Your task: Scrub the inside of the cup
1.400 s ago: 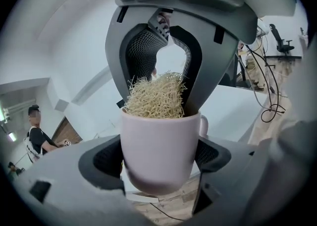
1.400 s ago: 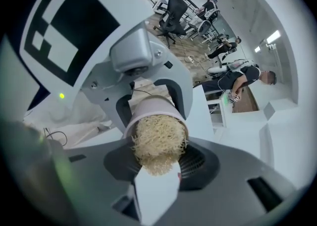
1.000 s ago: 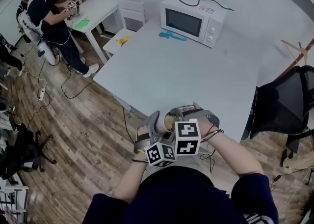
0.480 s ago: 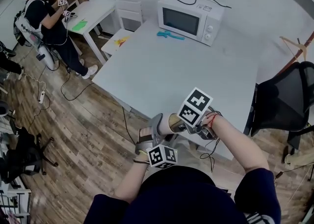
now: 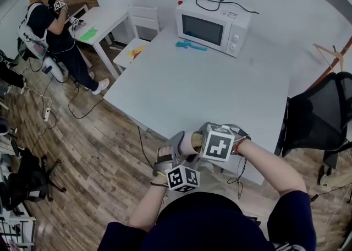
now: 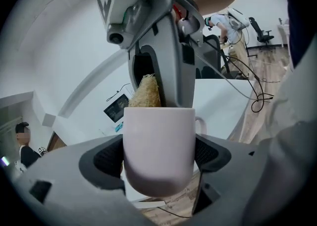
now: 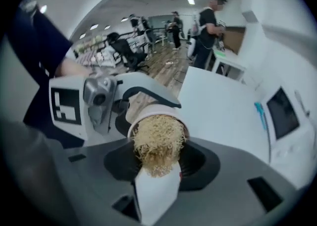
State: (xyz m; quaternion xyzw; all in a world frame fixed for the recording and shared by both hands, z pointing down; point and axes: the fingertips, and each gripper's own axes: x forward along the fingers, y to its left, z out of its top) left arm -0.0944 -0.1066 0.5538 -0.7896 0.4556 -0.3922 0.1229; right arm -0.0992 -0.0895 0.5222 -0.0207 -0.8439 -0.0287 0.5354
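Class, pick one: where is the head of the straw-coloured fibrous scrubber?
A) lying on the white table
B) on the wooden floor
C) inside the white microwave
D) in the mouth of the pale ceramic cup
D: the right gripper view shows the straw-coloured fibrous scrubber sitting in the mouth of the pale ceramic cup, which the left gripper clamps.

Microwave [image 5: 213, 24] on white table [image 5: 220, 96]

White table [image 5: 209, 93] with a microwave [image 5: 212, 25], a blue object [image 5: 191, 45]
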